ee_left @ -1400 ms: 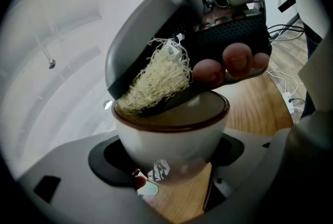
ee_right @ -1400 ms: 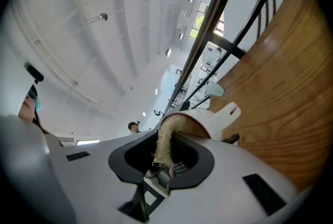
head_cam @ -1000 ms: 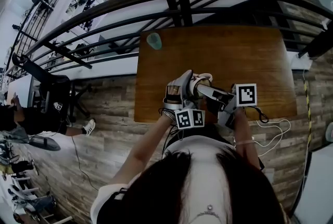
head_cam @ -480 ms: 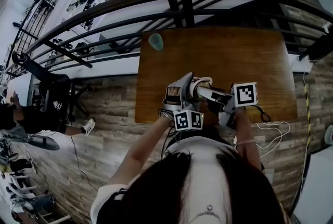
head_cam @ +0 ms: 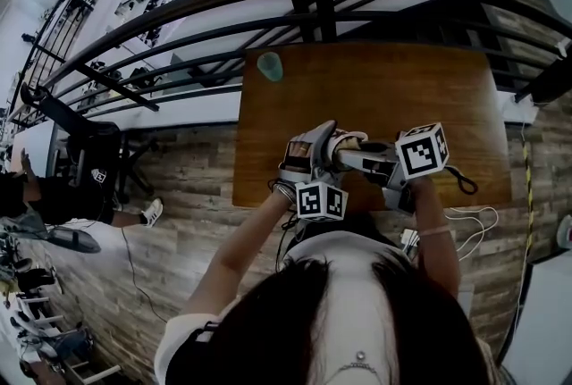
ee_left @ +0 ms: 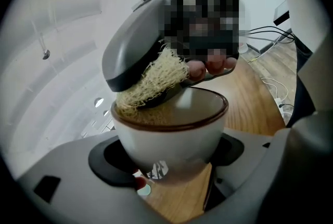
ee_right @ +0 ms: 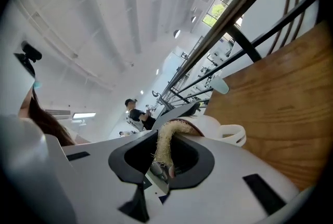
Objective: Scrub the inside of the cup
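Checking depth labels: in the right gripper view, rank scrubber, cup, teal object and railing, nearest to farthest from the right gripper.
1. Scrubber, clamped in the tongs.
2. Cup, just ahead of them.
3. Teal object, at the table's far corner.
4. Railing, beyond the table.

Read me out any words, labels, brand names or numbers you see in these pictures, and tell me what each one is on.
No readable text anywhere.
Lower marker cube, upper marker cube: black-and-white square patterns only, no letters or digits.
Cup, loofah scrubber: no print.
White patch on the black chair: too small to read.
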Demonstrator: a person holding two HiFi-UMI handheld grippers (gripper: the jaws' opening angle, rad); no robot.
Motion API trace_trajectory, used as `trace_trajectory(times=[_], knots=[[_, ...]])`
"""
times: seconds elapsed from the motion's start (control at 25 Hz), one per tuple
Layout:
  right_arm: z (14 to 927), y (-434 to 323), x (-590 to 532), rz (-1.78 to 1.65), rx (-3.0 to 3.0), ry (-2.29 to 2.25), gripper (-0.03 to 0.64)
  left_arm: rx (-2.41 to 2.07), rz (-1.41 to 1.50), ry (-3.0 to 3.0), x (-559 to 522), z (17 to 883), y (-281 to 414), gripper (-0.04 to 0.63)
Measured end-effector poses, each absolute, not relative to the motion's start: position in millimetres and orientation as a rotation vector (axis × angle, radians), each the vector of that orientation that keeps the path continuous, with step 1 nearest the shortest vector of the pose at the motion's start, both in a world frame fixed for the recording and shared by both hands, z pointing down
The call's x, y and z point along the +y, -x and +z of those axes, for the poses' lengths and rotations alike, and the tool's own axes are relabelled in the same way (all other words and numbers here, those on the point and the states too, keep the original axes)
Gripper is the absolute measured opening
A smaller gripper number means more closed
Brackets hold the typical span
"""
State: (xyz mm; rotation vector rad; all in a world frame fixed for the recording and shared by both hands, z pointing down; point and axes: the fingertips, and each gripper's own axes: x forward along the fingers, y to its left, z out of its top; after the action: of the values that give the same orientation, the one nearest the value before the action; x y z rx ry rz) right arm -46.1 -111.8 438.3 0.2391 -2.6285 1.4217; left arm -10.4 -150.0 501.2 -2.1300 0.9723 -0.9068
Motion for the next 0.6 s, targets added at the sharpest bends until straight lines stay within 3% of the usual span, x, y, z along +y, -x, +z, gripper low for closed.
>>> trace_trajectory(times=[0.6], knots=[[454,55,-78,1.015,-2.491,-0.041,0.083,0.803,-0.972,2.114,-129,518,11,0.407]])
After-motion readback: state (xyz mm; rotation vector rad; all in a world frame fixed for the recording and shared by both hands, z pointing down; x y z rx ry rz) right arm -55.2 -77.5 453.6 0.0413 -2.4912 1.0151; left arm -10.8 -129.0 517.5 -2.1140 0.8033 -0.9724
